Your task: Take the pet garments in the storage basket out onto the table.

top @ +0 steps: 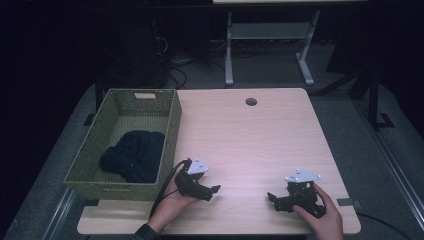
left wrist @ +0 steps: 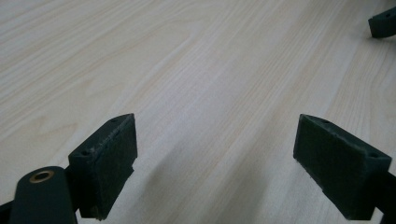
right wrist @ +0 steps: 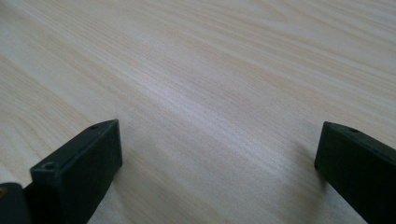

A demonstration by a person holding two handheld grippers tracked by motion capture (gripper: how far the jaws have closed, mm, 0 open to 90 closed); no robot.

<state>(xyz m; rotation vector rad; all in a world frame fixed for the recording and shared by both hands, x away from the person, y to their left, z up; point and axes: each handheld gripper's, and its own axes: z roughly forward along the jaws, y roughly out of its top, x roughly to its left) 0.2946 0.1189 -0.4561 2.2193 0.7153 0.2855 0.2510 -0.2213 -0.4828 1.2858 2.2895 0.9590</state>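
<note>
Basket (top: 172, 125) of woven green fibre sits at the left edge of the table (top: 250, 135), its long axis running from the person's side toward the far side, a cut-out handle at the far end. Dark blue cloth (top: 134, 155) lies crumpled in the near half of the basket, bunched with no clear direction, touching the right wall. Just right of the basket's near corner, left gripper (top: 212, 192) rests low on the tabletop in the left hand (top: 172, 202), grey plate on top, cable trailing back beside the basket wall; it points right, toward the other gripper. Its own view shows jaws spread wide, pads (left wrist: 109, 158) well apart, bare wood grain between them, nothing held. A dark jaw tip of the other gripper shows at that view's top right corner. Open wood separates the two tools. Right gripper (top: 274, 197) lies near the table's near right corner under the right hand (top: 322, 215), pointing left, so the two face each other along the table's width. Its view likewise shows jaws gaping wide over bare wood, pads (right wrist: 88, 163) holding nothing. A round cable hole (top: 251, 101) sits at the far middle of the table.
</note>
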